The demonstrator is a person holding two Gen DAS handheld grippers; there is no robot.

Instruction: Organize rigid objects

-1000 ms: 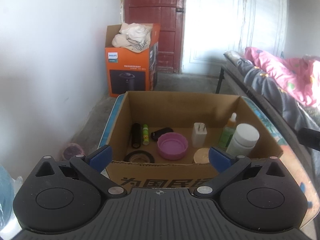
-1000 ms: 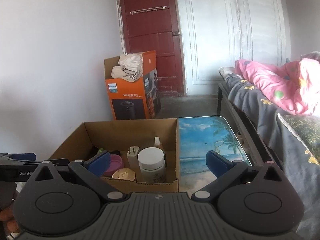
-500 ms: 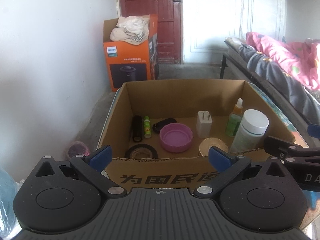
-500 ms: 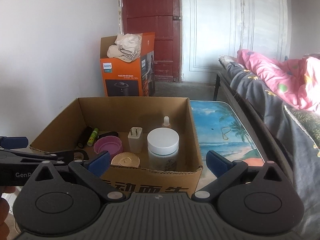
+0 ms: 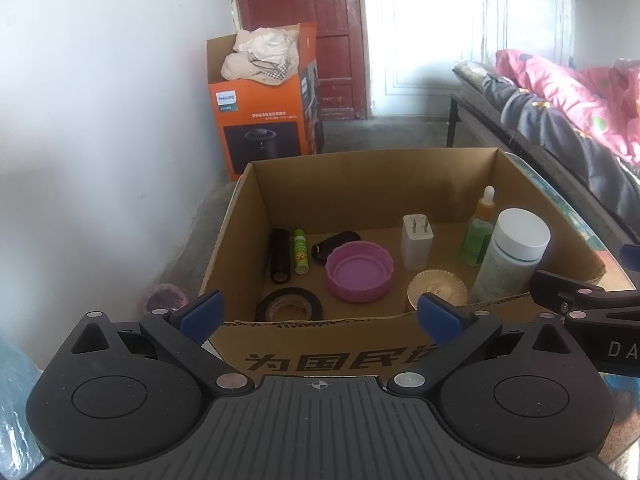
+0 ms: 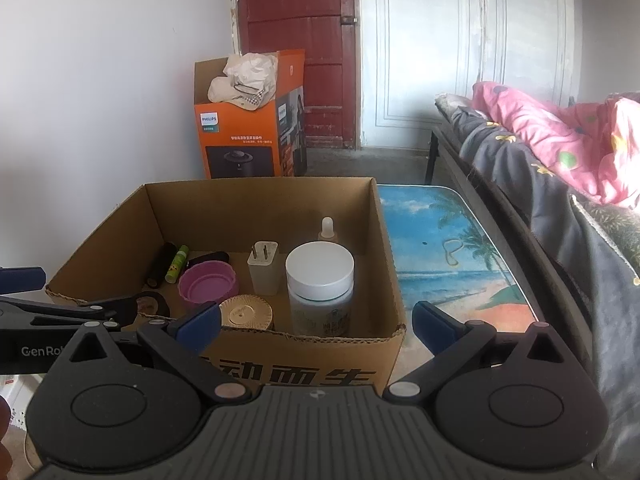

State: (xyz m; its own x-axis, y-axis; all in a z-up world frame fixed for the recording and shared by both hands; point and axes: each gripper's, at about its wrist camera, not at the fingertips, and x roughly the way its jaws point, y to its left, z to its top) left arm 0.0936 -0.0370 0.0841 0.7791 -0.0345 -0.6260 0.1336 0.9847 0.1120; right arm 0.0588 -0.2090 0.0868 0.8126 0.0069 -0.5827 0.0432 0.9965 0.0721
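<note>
An open cardboard box (image 5: 372, 172) (image 6: 260, 194) holds several small items: a purple lid (image 5: 359, 271) (image 6: 207, 286), a white charger plug (image 5: 417, 242) (image 6: 263, 267), a white-capped bottle (image 5: 510, 258) (image 6: 320, 288), a green dropper bottle (image 5: 480, 232), a gold round lid (image 5: 438, 290) (image 6: 245, 313), a black tape roll (image 5: 289, 305), a black cylinder (image 5: 280, 255) and a green tube (image 5: 300, 251). My left gripper (image 5: 320, 314) stands open before the box's near wall, holding nothing. My right gripper (image 6: 316, 322) is open at the box's near right corner, also holding nothing.
The box sits on a beach-print table (image 6: 448, 248). An orange carton with cloth in it (image 6: 250, 120) stands on the floor by a red door (image 6: 296, 40). A bed with pink and dark bedding (image 6: 560, 152) runs along the right. A white wall is on the left.
Both grippers have drawn back and risen a little, so the box interior shows more fully. The right gripper swung left to face the box. No item moved.
</note>
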